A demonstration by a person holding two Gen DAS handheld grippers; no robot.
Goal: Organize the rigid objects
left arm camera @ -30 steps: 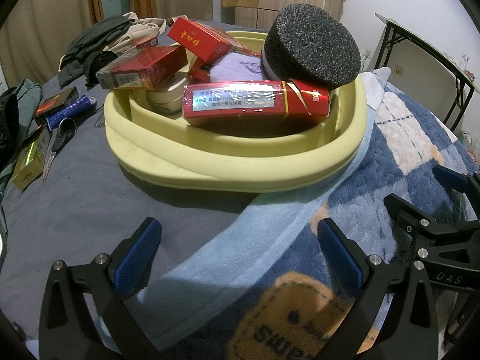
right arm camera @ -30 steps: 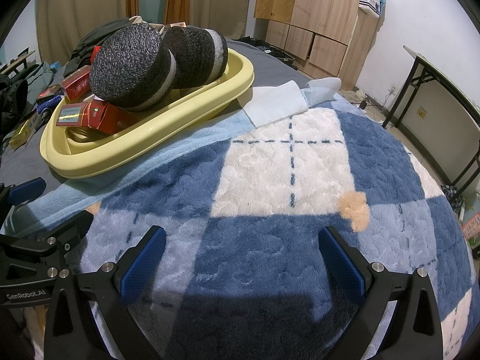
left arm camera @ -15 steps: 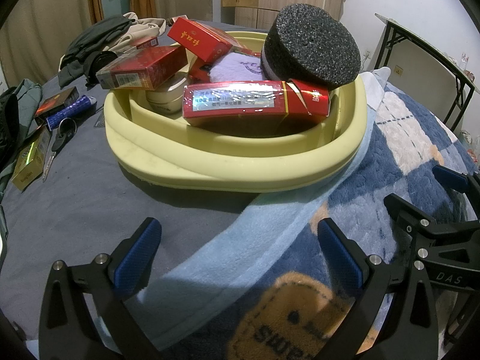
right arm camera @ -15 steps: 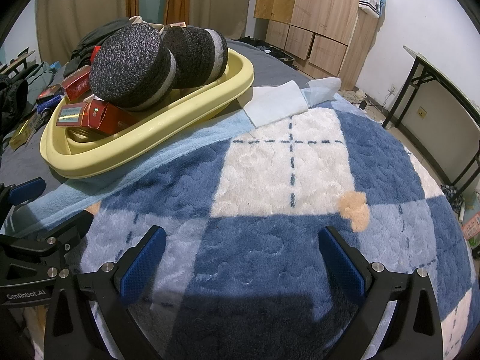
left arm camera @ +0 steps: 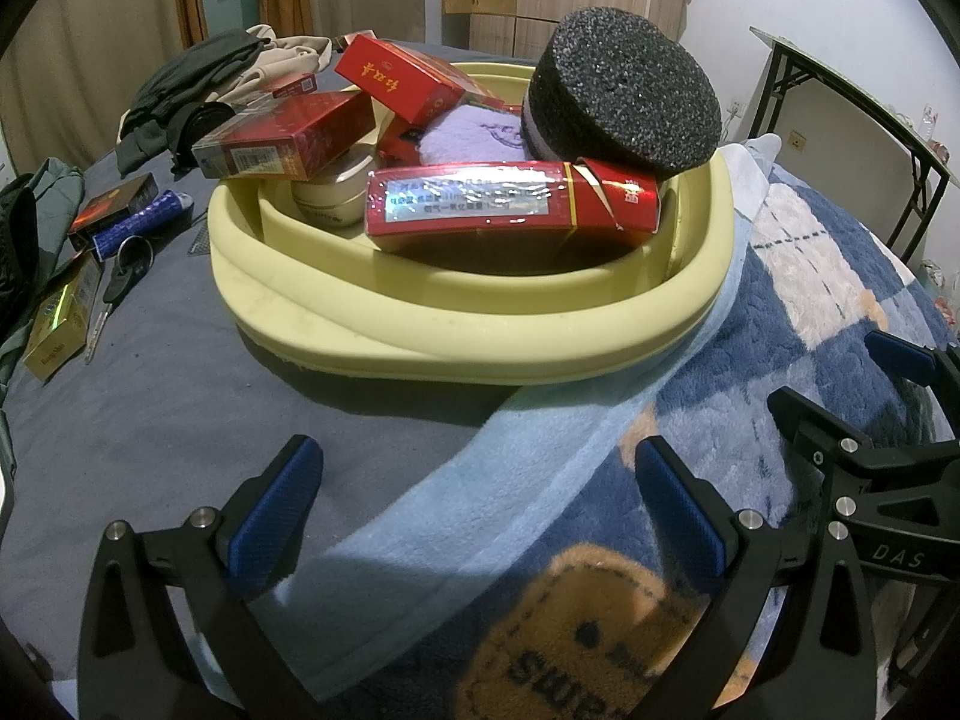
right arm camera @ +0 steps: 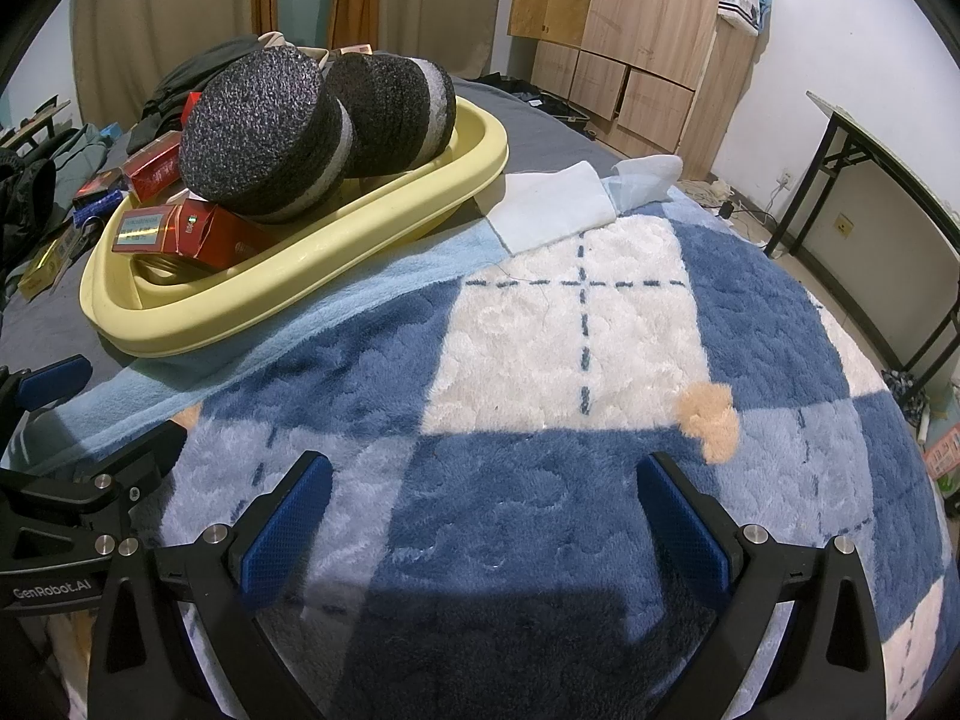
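Left of the yellow basin [left arm camera: 480, 324], scissors [left arm camera: 114, 288], blue tube [left arm camera: 141, 222] and gold box [left arm camera: 57, 330] on grey sheet, nearest red carton [left arm camera: 510, 207] lying crosswise inside its near rim, black foam discs [right arm camera: 264, 138] behind, my left gripper [left arm camera: 480, 504] and right gripper [right arm camera: 480, 516] both spread wide, holding nothing.

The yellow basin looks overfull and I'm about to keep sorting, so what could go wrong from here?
1. The black foam disc leans on the long red carton by the yellow basin rim; pulling the carton may tip the disc out.
2. The red box overhangs the rim and could slide onto the bed.
3. The basin sits partly on the blue towel; snagging it could shift everything.
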